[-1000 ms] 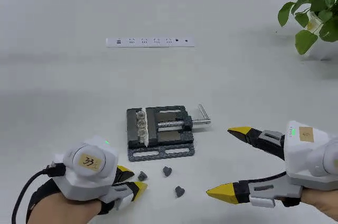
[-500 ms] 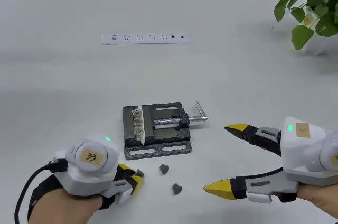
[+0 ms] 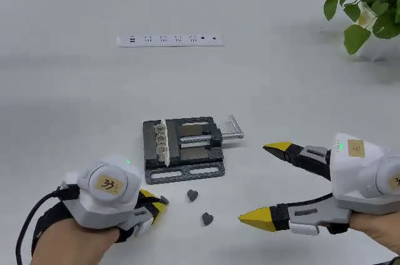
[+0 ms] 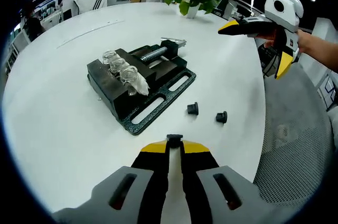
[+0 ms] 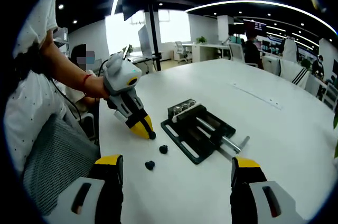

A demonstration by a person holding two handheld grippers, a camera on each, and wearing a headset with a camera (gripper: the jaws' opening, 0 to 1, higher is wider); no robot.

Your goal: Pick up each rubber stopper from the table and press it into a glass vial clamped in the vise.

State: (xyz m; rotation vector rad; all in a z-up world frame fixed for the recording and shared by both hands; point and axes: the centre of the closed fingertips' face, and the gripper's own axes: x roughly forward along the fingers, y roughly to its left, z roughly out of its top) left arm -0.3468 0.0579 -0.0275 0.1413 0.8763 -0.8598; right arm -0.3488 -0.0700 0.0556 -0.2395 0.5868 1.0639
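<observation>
One stopper (image 4: 174,138), half hidden, pinched in the left tool (image 3: 156,204).

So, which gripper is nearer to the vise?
Left. The left gripper, shut on a stopper, sits just in front of the vise; the right gripper hangs open, farther off to its right.

An open-plan office, it seems. Desks (image 5: 211,52) and chairs (image 5: 296,73) stretch back under long ceiling light strips (image 5: 253,7). A potted plant (image 3: 369,2) stands nearby.
</observation>
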